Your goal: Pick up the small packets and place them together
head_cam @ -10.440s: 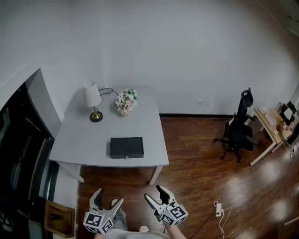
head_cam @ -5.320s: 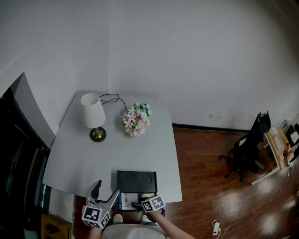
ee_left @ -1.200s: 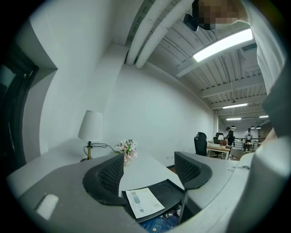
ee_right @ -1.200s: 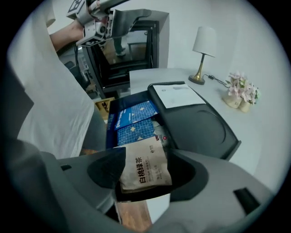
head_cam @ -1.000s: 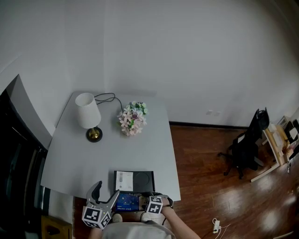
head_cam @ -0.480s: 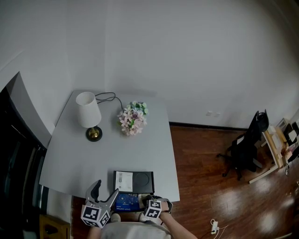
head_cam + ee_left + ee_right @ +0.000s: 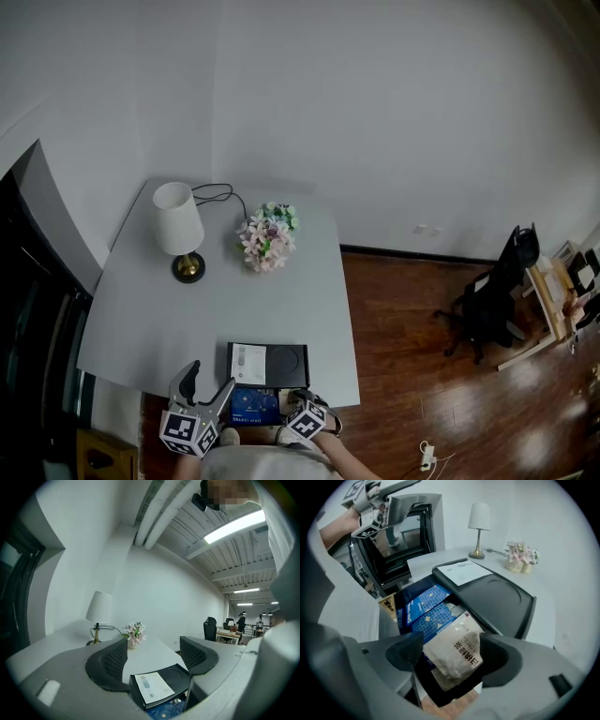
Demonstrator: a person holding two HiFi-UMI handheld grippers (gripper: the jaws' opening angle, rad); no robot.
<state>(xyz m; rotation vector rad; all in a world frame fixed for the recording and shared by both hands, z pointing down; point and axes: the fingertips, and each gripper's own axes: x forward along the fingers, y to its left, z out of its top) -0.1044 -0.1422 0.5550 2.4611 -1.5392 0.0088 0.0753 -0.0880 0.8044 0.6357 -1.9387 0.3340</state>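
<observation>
A black box [image 7: 281, 361] with a white sheet [image 7: 247, 362] on its lid sits at the grey table's near edge. Its drawer is pulled out toward me. In the drawer lie blue packets [image 7: 423, 606] and one beige packet [image 7: 457, 652]. My right gripper [image 7: 452, 644] hovers over the drawer with its jaws opening; the beige packet lies between them. In the head view the right gripper [image 7: 298, 403] sits at the drawer's right end. My left gripper [image 7: 211, 378] stands open and empty, just left of the drawer, pointing across the table [image 7: 154, 660].
A white lamp [image 7: 178, 223] and a bunch of flowers [image 7: 269, 236] stand at the back of the grey table [image 7: 141, 319]. A black office chair [image 7: 487, 291] stands on the wooden floor to the right. A white power strip [image 7: 422, 457] lies on the floor.
The right gripper has drawn slightly back toward me at the open drawer. The left gripper has barely moved. Ten seconds ago I stood far from the table with the drawer closed.
</observation>
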